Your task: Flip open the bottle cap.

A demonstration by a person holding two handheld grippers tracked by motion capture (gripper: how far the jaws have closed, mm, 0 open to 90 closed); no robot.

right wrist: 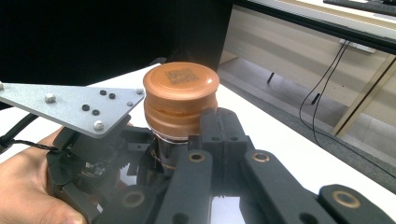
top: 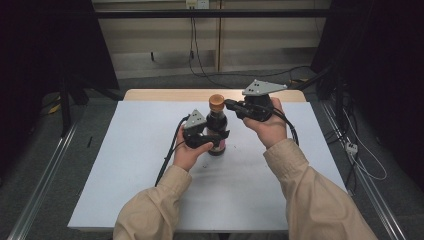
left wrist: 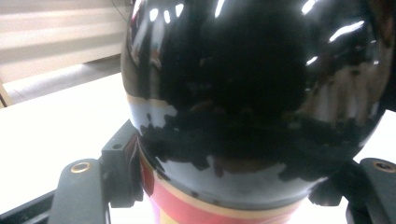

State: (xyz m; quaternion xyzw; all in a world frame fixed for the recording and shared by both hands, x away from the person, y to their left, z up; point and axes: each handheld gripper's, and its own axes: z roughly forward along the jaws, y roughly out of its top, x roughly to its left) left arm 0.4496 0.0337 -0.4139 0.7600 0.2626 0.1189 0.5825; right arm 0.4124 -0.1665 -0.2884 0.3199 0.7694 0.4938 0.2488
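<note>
While the left gripper [top: 212, 140] clamps the dark bottle [top: 217, 131] upright at centre frame, the right gripper [top: 231, 105] reaches its orange cap [top: 216, 102], jaws seemingly together just beside it, so uncapping looks barely begun.

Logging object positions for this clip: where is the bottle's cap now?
In the high view the cap tops the dark bottle at table centre, just left of the right tool; the left tool clamps the bottle's body.

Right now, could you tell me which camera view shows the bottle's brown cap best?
The right gripper view: the brown cap sits close, top and side sharp. The high view shows it small atop the bottle. The left gripper view shows the bottle's dark body.
</note>
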